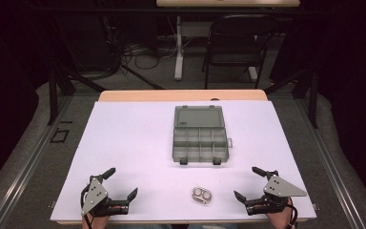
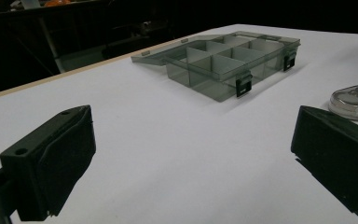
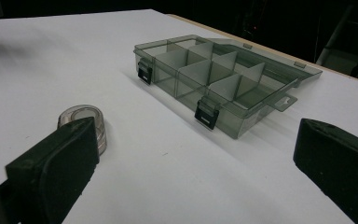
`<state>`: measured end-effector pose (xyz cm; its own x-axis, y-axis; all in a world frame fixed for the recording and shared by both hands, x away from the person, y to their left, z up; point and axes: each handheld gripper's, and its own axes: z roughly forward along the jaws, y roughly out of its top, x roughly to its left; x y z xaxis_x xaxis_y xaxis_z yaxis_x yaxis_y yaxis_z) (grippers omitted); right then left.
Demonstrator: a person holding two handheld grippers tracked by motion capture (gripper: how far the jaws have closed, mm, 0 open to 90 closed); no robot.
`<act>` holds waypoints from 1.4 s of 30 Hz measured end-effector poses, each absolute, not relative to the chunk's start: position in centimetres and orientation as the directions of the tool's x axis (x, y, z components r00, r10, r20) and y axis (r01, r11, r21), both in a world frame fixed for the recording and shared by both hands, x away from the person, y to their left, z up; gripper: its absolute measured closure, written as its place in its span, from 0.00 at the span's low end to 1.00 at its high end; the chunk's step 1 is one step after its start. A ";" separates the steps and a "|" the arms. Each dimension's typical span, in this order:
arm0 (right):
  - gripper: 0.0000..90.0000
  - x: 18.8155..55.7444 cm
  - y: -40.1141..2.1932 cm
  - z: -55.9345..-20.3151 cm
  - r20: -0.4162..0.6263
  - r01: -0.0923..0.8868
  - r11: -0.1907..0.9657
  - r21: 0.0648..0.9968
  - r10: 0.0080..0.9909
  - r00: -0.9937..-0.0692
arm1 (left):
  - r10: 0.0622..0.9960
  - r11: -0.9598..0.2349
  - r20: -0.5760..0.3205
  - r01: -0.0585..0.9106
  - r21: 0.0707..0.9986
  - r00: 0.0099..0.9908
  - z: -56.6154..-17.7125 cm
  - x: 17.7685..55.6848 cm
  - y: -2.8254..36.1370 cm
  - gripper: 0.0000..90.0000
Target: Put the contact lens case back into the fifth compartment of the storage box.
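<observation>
A smoky clear compartment box [image 1: 200, 144] lies open in the middle of the white table, its lid [image 1: 199, 116] folded back flat; its compartments look empty [image 2: 223, 63] [image 3: 214, 77]. A small clear case with two round wells [image 1: 202, 195] rests near the front edge, between the two hands [image 2: 356, 100] [image 3: 85, 120]. My left gripper [image 1: 122, 183] rests at the front left, open, nothing between its jaws. My right gripper [image 1: 248, 183] rests at the front right, open wide and empty too. Each points toward the box.
The white board [image 1: 133, 143] covers the table; a wooden strip [image 1: 181, 95] shows at its far edge. Beyond stand a black folding chair [image 1: 236, 43], a desk leg and cables on the floor. Black stand legs flank the table's far corners.
</observation>
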<state>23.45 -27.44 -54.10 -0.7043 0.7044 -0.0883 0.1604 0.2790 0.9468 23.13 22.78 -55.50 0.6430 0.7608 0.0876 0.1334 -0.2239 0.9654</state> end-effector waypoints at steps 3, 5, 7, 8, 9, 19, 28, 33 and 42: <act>0.00 23.4 -27.3 -54.0 -0.092 0.158 0.283 0.946 0.702 -0.707 | 0.761 -0.223 0.089 0.130 0.966 0.643 -55.5 23.1 22.8 0.00; 0.00 23.4 -27.2 -54.0 -0.093 0.153 0.281 0.947 0.700 -0.708 | 0.761 -0.219 0.086 0.131 0.967 0.642 -55.5 23.1 22.8 0.00; 0.00 23.3 -27.1 -53.9 -0.093 0.154 0.283 0.947 0.699 -0.709 | 0.761 -0.219 0.086 0.131 0.967 0.642 -55.5 23.1 22.8 0.00; 0.00 23.4 -27.0 -53.9 -0.092 0.156 0.284 0.946 0.697 -0.711 | 0.762 -0.220 0.087 0.130 0.967 0.642 -55.5 23.1 22.8 0.00; 0.00 23.4 -26.9 -53.9 -0.093 0.154 0.284 0.946 0.697 -0.711 | 0.762 -0.219 0.086 0.130 0.967 0.642 -55.5 23.1 22.8 0.00; 0.00 23.5 -26.0 -53.9 -0.081 0.170 0.287 0.943 0.689 -0.720 | 0.761 -0.220 0.090 0.125 0.967 0.642 -55.5 23.0 22.8 0.00; 0.00 23.6 -24.7 -53.9 -0.066 0.182 0.291 0.939 0.673 -0.736 | 0.762 -0.218 0.087 0.128 0.967 0.642 -55.5 23.1 22.7 0.00; 0.00 23.6 -23.9 -54.0 -0.051 0.192 0.288 0.938 0.664 -0.746 | 0.762 -0.219 0.087 0.128 0.967 0.641 -55.5 23.1 22.7 0.00; 0.00 23.6 -22.8 -54.0 -0.041 0.195 0.293 0.936 0.641 -0.767 | 0.762 -0.220 0.087 0.130 0.967 0.642 -55.5 23.1 22.8 0.00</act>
